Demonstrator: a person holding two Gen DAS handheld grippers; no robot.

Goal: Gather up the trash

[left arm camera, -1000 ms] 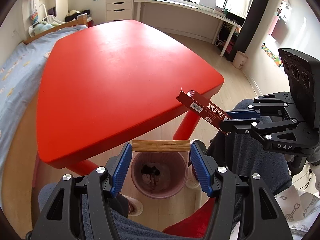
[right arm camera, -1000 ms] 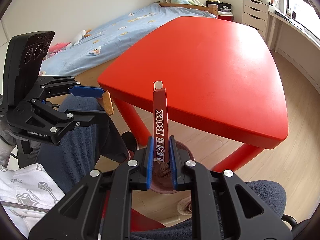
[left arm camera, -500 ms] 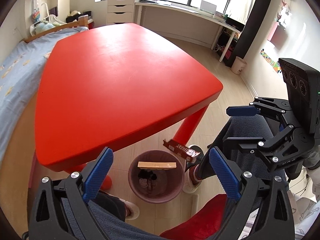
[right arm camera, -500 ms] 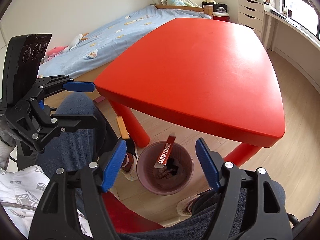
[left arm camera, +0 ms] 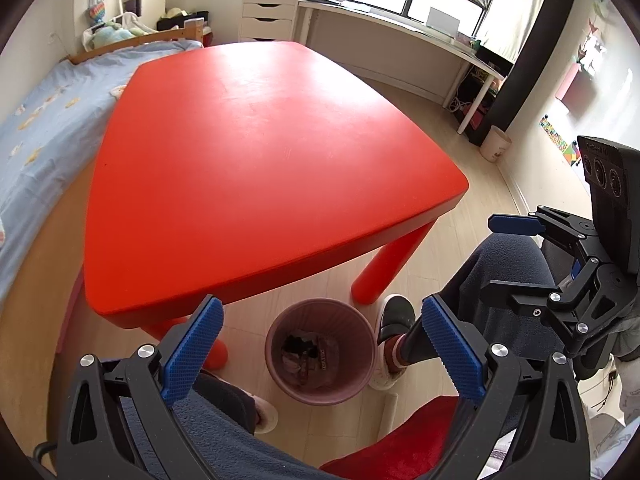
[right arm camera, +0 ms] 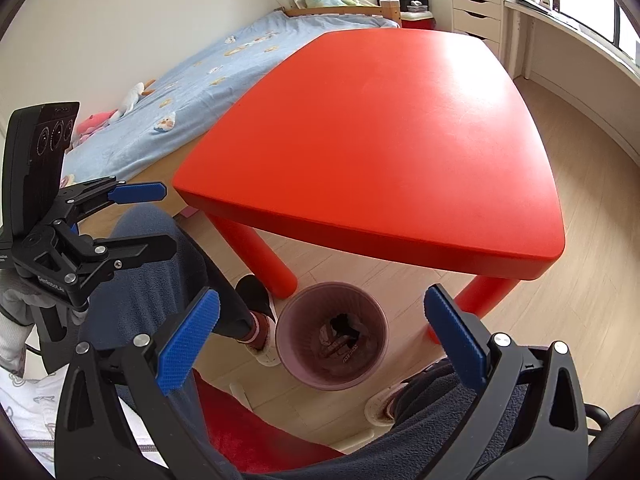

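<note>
Left gripper (left arm camera: pixel 320 344): jaws spread wide, nothing between them; it hangs above the waste bin (left arm camera: pixel 320 346), which stands on the wooden floor (left arm camera: pixel 448 248) just in front of the red bench (left arm camera: pixel 256 160), beside the bench's near leg (left arm camera: pixel 384 268).

Right gripper (right arm camera: pixel 320 340): jaws opening, already far apart, nothing between the blue pads (right arm camera: pixel 188 338); it too is poised over the bin.

Trash (left arm camera: pixel 310 354): lying inside the bin, a dark crumpled heap with a printed wrapper or carton against the inner wall (the lettering is too small to read); in the right wrist view the same contents (right arm camera: pixel 340 340) sit at the bottom.

Bench top: bare red surface, glossy under window light.

Person: seated on a red chair (left arm camera: pixel 404 440), legs in dark trousers (left arm camera: pixel 500 276) on either side of the bin, one shoe (left arm camera: pixel 394 314) just beside the rim.

Surroundings: a bed with a pale blue cover (right arm camera: pixel 200 92) beyond the bench; a white drawer unit (left arm camera: pixel 270 14) by the window.
</note>
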